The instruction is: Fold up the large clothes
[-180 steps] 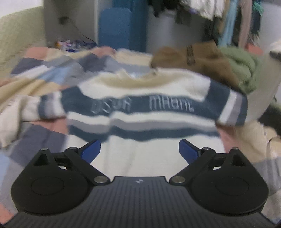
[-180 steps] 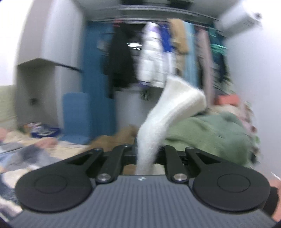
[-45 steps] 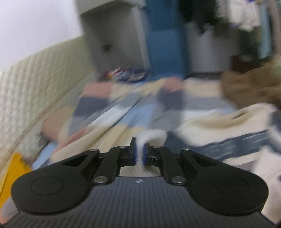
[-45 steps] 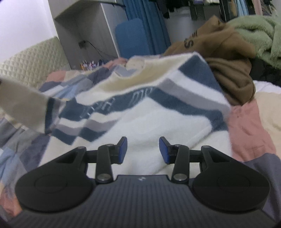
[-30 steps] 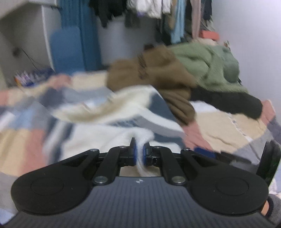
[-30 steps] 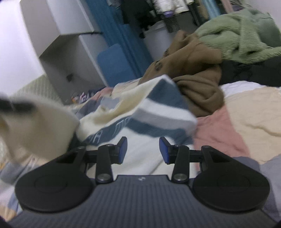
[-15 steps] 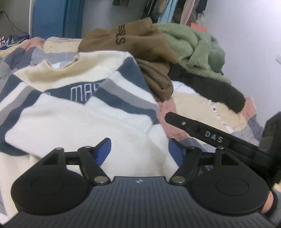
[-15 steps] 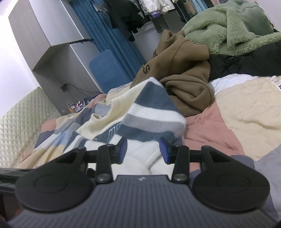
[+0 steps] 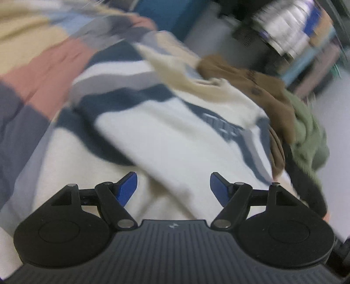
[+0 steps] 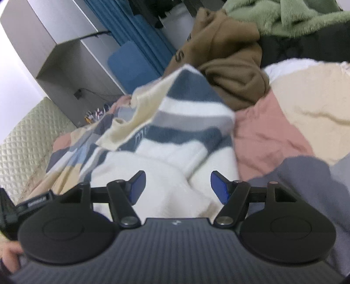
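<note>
A large cream sweater point(image 9: 179, 135) with navy and grey stripes lies spread on the patchwork bed, its sleeves folded in over its body. In the left wrist view the picture is tilted and blurred. My left gripper point(image 9: 174, 187) hangs open just above the sweater's white lower part, with nothing pinched. In the right wrist view the same sweater point(image 10: 175, 139) shows its striped shoulder and folded white sleeve. My right gripper point(image 10: 178, 185) hovers over the white cloth near the sweater's right edge. Its jaws are opening and the blue pads point(image 10: 136, 185) stand clear of the cloth.
A brown hoodie point(image 10: 227, 59) and a green fleece point(image 10: 284, 17) are heaped behind the sweater, with a black garment point(image 10: 306, 48) beside them. The patchwork quilt point(image 10: 273, 131) stretches to the right. A quilted headboard point(image 10: 19, 139) stands left. A hand point(image 10: 8, 251) shows at the lower left.
My left gripper let go of the white sleeve, opened wide, then swung down and rolled over the sweater. My right gripper's jaws have spread wider and it has sunk slightly.
</note>
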Motion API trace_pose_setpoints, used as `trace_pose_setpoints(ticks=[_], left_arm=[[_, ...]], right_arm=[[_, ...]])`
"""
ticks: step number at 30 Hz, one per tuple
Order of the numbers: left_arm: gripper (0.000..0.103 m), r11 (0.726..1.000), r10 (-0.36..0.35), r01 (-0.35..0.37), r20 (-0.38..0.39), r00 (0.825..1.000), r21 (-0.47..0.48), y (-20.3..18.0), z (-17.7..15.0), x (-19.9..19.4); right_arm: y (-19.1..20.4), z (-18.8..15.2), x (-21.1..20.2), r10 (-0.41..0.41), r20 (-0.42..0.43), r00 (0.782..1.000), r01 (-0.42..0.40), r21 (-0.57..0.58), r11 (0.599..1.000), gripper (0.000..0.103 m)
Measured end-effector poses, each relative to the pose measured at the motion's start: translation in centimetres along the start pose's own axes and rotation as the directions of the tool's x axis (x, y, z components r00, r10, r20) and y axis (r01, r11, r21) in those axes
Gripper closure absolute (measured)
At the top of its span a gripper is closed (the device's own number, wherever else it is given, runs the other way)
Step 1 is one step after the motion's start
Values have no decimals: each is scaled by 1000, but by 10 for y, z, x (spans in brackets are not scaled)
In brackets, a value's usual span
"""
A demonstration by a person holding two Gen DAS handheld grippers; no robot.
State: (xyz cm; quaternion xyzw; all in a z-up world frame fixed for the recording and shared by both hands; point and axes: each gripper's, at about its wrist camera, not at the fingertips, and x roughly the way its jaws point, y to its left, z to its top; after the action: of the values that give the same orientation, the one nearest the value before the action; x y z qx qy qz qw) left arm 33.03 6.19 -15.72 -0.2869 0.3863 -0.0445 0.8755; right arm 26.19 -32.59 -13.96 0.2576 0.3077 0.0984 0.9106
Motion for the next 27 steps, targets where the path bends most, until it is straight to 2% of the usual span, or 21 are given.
trace_pose_setpoints(ticks=[2,4,6,7,8,9,10,11,12,14,17,19,24,27], left_arm=[[27,998,-34,33,-1,999,-46,12,6,8],[35,994,-57,56,0,998,-94,22,11,18],[43,989,-72,73,9,997,-130,31,15,29],[50,987,-71,72,14,997,-141,32,16,34],[56,984,-75,76,17,997,-159,37,17,39],[67,981,-79,81,16,997,-178,41,18,42],[81,976,-89,91,17,996,-197,45,19,45],[84,974,-102,104,18,995,-199,47,19,47],[86,976,-102,103,18,995,-190,48,21,48],[89,978,-104,109,36,994,-179,46,23,43],[93,980,-91,105,88,992,-171,43,25,26],[93,989,-40,56,119,992,-138,42,27,17],[93,994,13,-5,72,997,-107,41,21,22],[92,996,19,-12,72,997,-94,40,18,20]], right_arm=[[2,-2,7,-5,-23,1000,5,-7,1000,35],[4,-5,15,-13,-60,998,12,-15,1000,36],[5,-8,23,-42,-83,996,39,-36,999,43],[5,-9,26,-56,-90,994,52,-45,998,46],[5,-10,30,-70,-98,993,65,-50,997,54],[4,-10,32,-82,-103,991,77,-51,996,60],[4,-10,34,-82,-105,991,78,-49,996,62],[5,-9,35,-81,-106,991,76,-48,996,68],[7,-9,34,-77,-101,992,72,-56,996,76],[16,-8,30,-56,-91,994,47,-90,995,85],[33,-9,20,-14,-61,998,4,-158,987,86],[40,-11,17,9,-64,998,-21,-183,983,86],[37,-24,41,-88,-140,986,54,-228,972,86],[38,-21,42,-97,-145,985,62,-230,971,85]])
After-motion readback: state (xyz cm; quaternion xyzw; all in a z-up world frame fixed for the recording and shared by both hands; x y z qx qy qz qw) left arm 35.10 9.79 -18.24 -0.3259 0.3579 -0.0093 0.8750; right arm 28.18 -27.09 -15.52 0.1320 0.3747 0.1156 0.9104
